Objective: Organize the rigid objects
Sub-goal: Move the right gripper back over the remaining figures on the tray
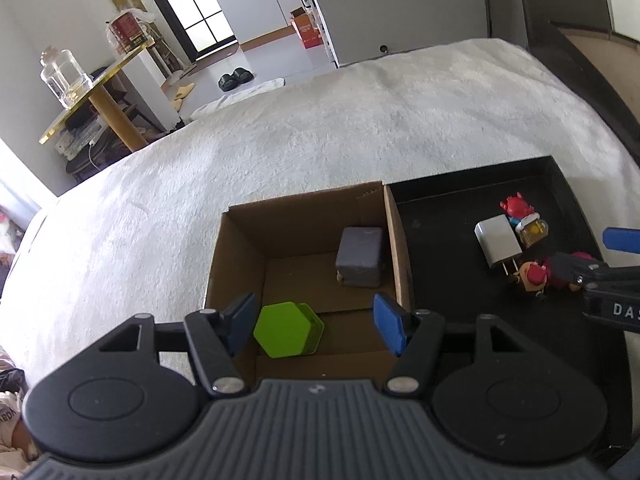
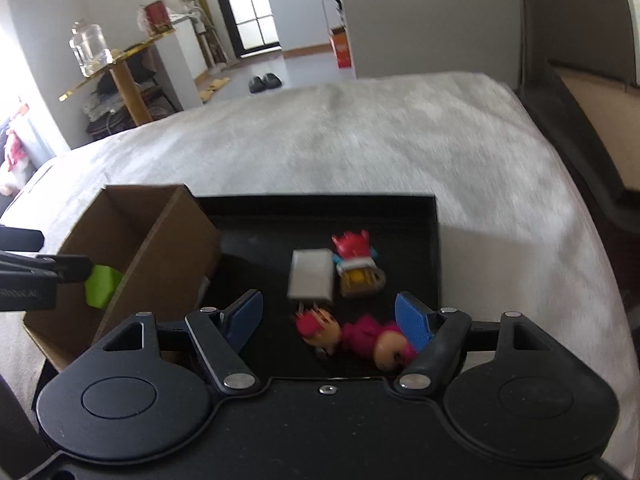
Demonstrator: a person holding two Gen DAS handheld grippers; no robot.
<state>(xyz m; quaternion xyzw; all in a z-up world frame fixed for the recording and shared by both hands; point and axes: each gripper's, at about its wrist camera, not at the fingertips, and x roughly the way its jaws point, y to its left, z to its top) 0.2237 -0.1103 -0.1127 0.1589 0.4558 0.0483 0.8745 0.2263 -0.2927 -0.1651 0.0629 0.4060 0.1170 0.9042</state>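
Note:
My left gripper (image 1: 316, 326) hangs open over a brown cardboard box (image 1: 396, 240). In the box lie a green hexagonal case (image 1: 286, 330), seen between the fingers but untouched, and a grey block (image 1: 360, 256). My right gripper (image 2: 330, 320) is open over a black tray (image 2: 320, 204). Below its fingers lie a small red-haired doll (image 2: 318, 330) and a pink doll (image 2: 376, 340); the right pad overlaps the pink doll in view. Farther back in the tray are a white charger (image 2: 312, 278), a red figurine (image 2: 352, 246) and a yellow toy (image 2: 360, 278).
Box and tray sit side by side on a white fuzzy blanket (image 1: 320, 128) covering a bed. A dark headboard (image 1: 560, 20) runs along the right. Beyond the bed stand a gold side table (image 1: 92, 92) with a glass jar (image 1: 64, 76), and slippers (image 1: 236, 78) on the floor.

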